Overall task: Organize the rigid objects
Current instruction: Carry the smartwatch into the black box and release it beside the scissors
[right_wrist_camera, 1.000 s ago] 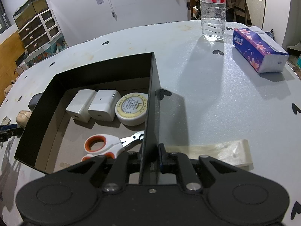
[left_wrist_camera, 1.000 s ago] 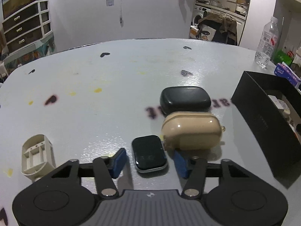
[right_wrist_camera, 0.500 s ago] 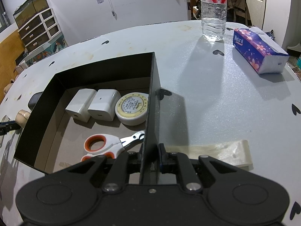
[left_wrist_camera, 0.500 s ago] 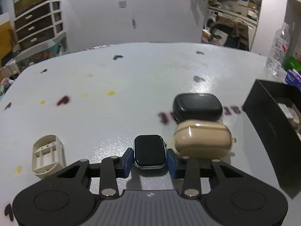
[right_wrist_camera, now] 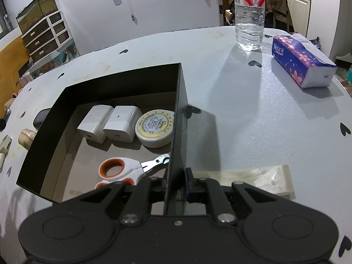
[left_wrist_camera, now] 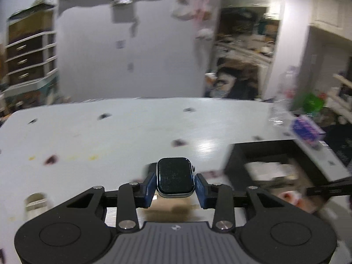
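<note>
1. Centrally in the left wrist view, my left gripper [left_wrist_camera: 175, 186] is clamped on the smartwatch body [left_wrist_camera: 175, 177]; its blue pads [left_wrist_camera: 149, 187] press both long sides, and the dark screen faces up, clear of the white table [left_wrist_camera: 123, 136].
2. At right of the same view, heavily blurred, lies the black box [left_wrist_camera: 242, 151]; its contents cannot be made out there.
3. At lower centre of the right wrist view, my right gripper [right_wrist_camera: 176, 181] is closed tight on the box's right-hand wall [right_wrist_camera: 179, 118], one finger inside, one outside.
4. Inside the box [right_wrist_camera: 44, 151]: two white chargers [right_wrist_camera: 110, 124] side by side at the back, a round tape measure [right_wrist_camera: 155, 128] just beside them against the gripped wall, and orange-handled scissors [right_wrist_camera: 123, 171] nearer the camera.
5. At upper right of that view stand a water bottle [right_wrist_camera: 249, 15] and a tissue pack [right_wrist_camera: 301, 63], well apart from the box.
6. At left edge, partly hidden by the box, sit a dark case [right_wrist_camera: 41, 118] and a beige case [right_wrist_camera: 26, 136].
</note>
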`<action>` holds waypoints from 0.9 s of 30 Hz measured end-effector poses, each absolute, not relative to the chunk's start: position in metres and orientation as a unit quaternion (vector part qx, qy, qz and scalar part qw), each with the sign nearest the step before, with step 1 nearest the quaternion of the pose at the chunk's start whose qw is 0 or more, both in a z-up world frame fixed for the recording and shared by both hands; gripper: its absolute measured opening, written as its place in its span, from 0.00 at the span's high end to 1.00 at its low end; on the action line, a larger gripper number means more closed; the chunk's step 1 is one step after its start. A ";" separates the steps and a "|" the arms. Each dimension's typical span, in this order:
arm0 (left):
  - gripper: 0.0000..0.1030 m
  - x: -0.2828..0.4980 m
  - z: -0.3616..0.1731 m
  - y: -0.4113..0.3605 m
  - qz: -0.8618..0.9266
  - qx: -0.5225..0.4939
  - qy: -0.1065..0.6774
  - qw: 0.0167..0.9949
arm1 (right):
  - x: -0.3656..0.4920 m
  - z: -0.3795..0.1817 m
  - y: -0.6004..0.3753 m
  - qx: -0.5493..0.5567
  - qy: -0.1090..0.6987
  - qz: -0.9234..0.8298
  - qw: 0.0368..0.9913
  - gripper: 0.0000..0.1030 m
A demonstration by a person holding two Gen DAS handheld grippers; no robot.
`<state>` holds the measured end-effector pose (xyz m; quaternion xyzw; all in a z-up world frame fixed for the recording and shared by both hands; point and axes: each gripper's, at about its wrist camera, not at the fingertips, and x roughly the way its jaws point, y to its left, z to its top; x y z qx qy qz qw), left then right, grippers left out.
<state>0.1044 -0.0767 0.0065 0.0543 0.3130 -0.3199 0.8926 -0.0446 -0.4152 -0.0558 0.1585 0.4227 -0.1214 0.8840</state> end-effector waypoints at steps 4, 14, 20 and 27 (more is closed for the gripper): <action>0.61 0.084 0.012 -0.112 -0.381 0.060 0.304 0.871 | -0.045 -0.055 -0.416 0.161 0.421 -0.120 0.884 0.88; 0.61 0.054 -0.012 -0.212 -0.441 0.140 0.352 0.813 | -0.048 -0.056 -0.418 0.167 0.416 -0.116 0.886 0.87; 0.61 0.064 -0.034 -0.240 -0.421 0.178 0.387 0.801 | -0.048 -0.056 -0.419 0.171 0.414 -0.112 0.887 0.87; 0.61 0.063 -0.043 -0.249 -0.405 0.201 0.398 0.798 | -0.048 -0.056 -0.420 0.173 0.412 -0.110 0.888 0.86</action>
